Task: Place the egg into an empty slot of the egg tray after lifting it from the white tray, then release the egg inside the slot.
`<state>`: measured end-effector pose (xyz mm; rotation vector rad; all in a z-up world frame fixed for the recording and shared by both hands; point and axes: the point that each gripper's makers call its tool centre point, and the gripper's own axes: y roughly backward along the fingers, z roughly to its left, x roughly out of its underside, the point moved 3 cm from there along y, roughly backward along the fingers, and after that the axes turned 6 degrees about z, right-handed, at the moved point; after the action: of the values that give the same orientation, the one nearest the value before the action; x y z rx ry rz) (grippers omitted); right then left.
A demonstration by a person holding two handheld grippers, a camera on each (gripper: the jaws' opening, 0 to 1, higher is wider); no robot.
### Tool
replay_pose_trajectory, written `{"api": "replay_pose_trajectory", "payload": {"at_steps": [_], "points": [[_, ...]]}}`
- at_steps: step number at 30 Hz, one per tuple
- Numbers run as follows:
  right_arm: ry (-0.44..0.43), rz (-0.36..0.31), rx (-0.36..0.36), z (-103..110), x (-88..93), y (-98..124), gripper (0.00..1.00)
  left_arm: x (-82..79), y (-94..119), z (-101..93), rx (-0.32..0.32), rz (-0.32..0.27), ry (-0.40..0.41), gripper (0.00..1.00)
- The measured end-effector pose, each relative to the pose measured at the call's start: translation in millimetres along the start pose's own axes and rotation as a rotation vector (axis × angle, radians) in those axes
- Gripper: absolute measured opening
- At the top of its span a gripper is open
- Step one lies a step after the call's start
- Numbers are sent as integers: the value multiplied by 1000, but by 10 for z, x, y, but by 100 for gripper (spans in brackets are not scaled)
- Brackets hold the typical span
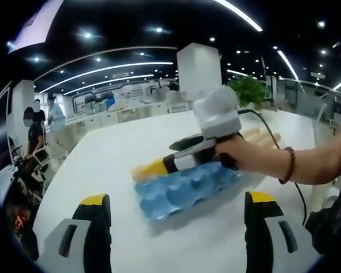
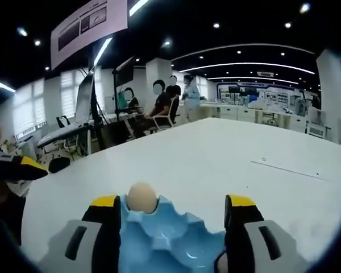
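A broad white surface (image 1: 119, 153) carries a blue egg tray (image 1: 182, 190), which lies flat on it. In the right gripper view an egg (image 2: 142, 198) sits in a slot at the tray's far edge.

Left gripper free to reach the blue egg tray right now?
Probably only partly: the left gripper is open and faces the blue moulded egg tray across bare white table, but the right gripper hovers over it.
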<state>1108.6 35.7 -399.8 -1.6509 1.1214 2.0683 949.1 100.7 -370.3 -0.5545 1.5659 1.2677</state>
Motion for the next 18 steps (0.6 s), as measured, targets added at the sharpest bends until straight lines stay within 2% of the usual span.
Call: {"api": "replay_pose_trajectory", "payload": {"at_steps": [18], "points": [[-8, -43, 85, -350, -42, 456, 77, -16, -71, -73, 17, 1, -2, 100]]}}
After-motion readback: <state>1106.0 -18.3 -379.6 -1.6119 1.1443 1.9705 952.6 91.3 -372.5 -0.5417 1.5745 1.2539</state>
